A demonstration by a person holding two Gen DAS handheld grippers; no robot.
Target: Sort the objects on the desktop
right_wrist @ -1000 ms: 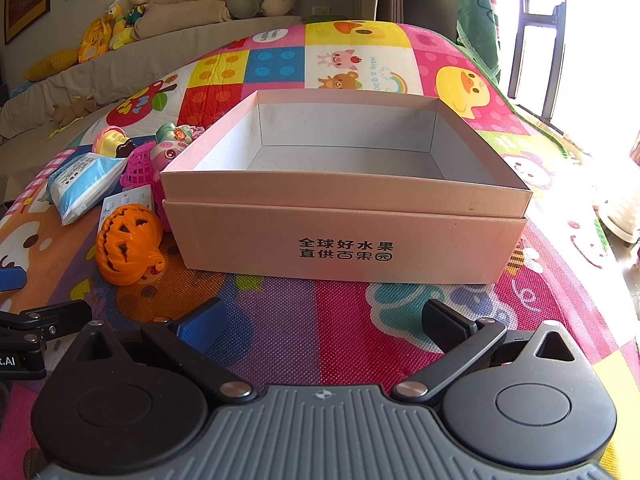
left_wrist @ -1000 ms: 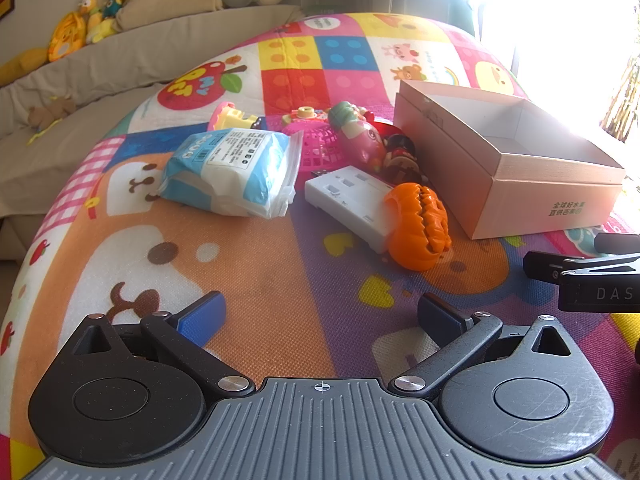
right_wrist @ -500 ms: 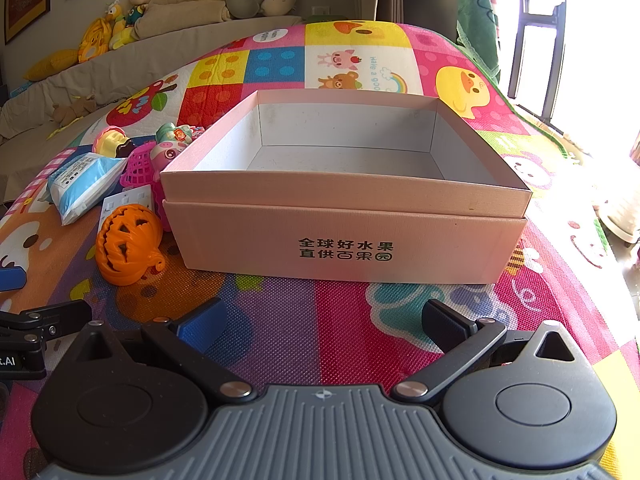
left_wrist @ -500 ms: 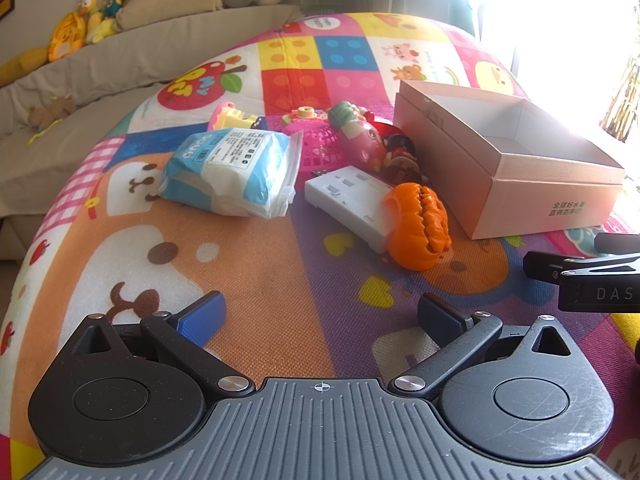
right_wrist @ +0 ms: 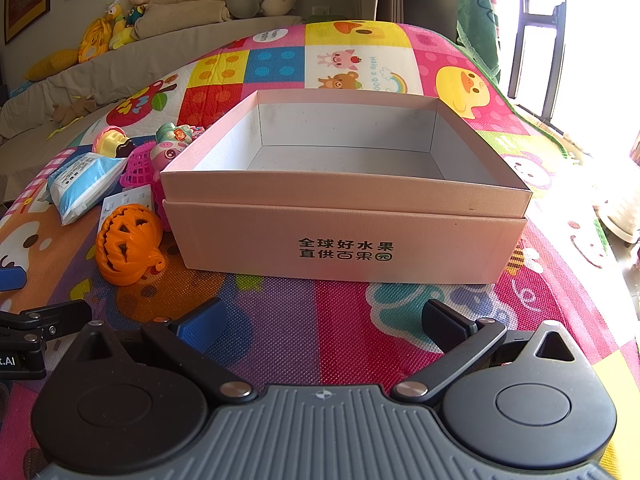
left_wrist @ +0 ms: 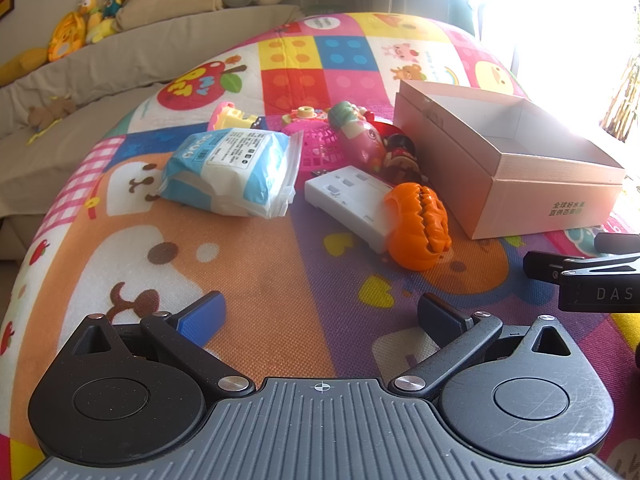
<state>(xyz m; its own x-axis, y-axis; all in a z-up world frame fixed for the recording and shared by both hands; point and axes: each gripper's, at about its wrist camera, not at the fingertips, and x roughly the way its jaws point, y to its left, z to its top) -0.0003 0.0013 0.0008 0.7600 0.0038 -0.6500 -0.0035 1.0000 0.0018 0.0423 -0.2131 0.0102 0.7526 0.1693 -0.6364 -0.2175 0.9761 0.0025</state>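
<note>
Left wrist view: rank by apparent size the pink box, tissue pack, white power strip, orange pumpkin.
1. Pink box, clearly largest.
2. Tissue pack.
3. White power strip, partly hidden behind the pumpkin, so its rank is unsure.
4. Orange pumpkin, which looks similar in size to the strip's visible part; nearer the camera too.

left tool (left_wrist: pixel 320 316): fingers spread wide, holding nothing | right tool (right_wrist: pixel 322 318): fingers spread wide, holding nothing

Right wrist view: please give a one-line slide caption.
Open right tongs face an empty pink box; orange pumpkin toy lies beside it on the play mat.
</note>
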